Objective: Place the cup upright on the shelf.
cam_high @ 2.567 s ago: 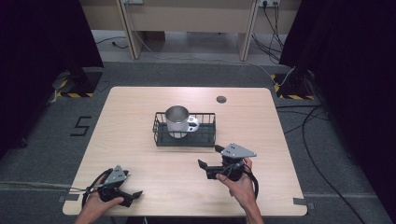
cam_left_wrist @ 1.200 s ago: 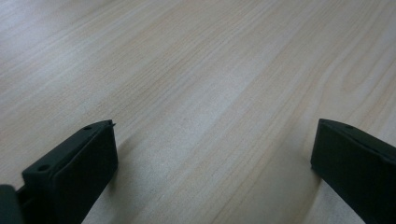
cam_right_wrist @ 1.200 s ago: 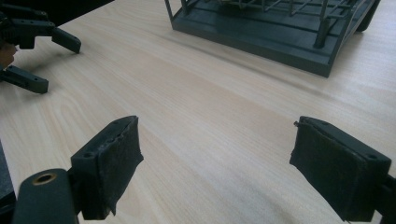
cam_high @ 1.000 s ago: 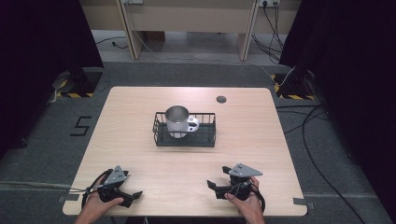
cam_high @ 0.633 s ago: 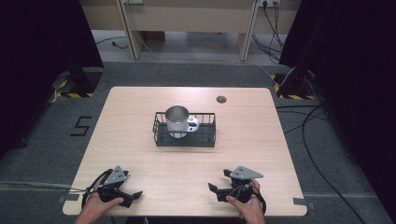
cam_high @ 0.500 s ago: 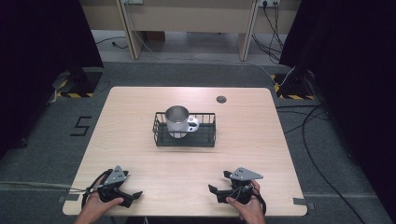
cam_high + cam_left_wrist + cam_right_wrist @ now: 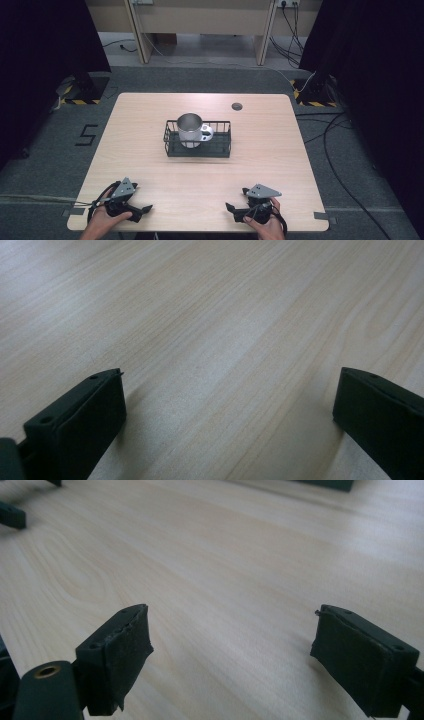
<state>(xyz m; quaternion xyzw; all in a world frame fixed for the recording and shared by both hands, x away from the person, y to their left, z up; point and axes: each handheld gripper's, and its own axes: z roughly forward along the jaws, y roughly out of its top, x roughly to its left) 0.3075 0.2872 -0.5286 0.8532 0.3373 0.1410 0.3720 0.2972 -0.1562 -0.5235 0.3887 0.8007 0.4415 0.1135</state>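
A black wire basket (image 7: 220,151) stands at the middle of the light wooden table (image 7: 270,150). A shiny metal mug (image 7: 189,130) sits upright in its left half. My left gripper (image 7: 141,198) rests near the table's front left corner, held by a hand, its jaws wide apart. Down on the wood close by, my left gripper (image 7: 230,410) holds nothing. My right gripper (image 7: 236,199) rests near the front edge at the right, also open. Bare table lies between the pads of my right gripper (image 7: 232,650).
A small dark round disc (image 7: 236,106) lies on the table behind the basket to the right. The other gripper's jaw tip (image 7: 11,516) shows far left in the right gripper view. Cables run over the grey floor around the table.
My right gripper has drawn back from near the basket's front right corner to the table's front edge and come down onto the wood. The left gripper has stayed put.
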